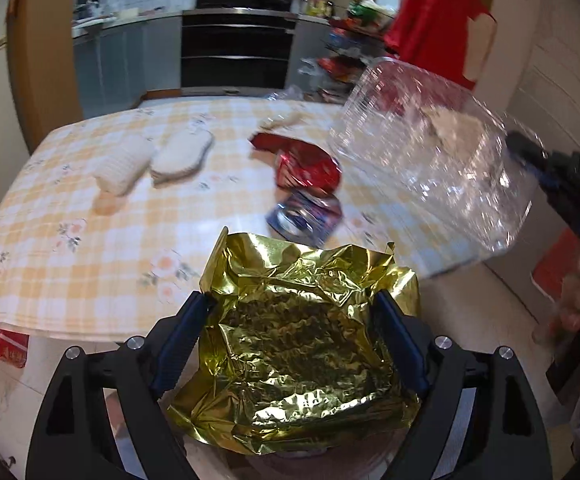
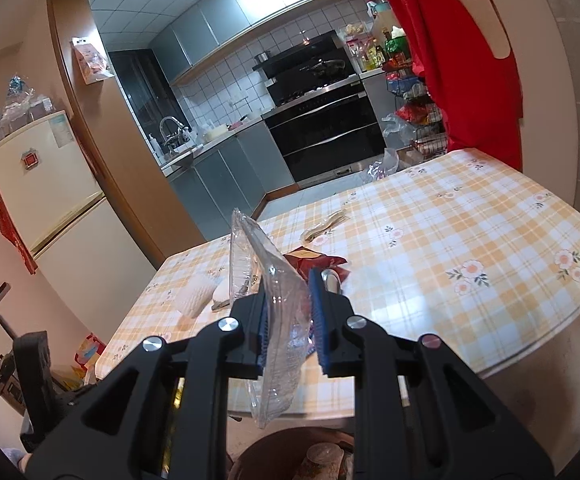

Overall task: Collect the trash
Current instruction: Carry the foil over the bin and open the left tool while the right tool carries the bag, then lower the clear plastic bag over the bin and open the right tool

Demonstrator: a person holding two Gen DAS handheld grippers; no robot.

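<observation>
Our left gripper (image 1: 290,332) clamps crinkly, featherlight gold foil wrapper (image 1: 302,344) between wide jaws; our right gripper (image 2: 290,324) pinches the thin, springy clear plastic clamshell (image 2: 274,300) by its rim.

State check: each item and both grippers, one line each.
left gripper: jaws wide, closed on gold foil bag
gold foil bag: crumpled, held off the table
right gripper: jaws narrow, clamped on clear plastic container
clear plastic container: held edge-on, lifted
red wrapper: crumpled, lying on table
blue wrapper: lying on table, not held
white cloths: lying side by side on table
table: covered by checked cloth
</observation>
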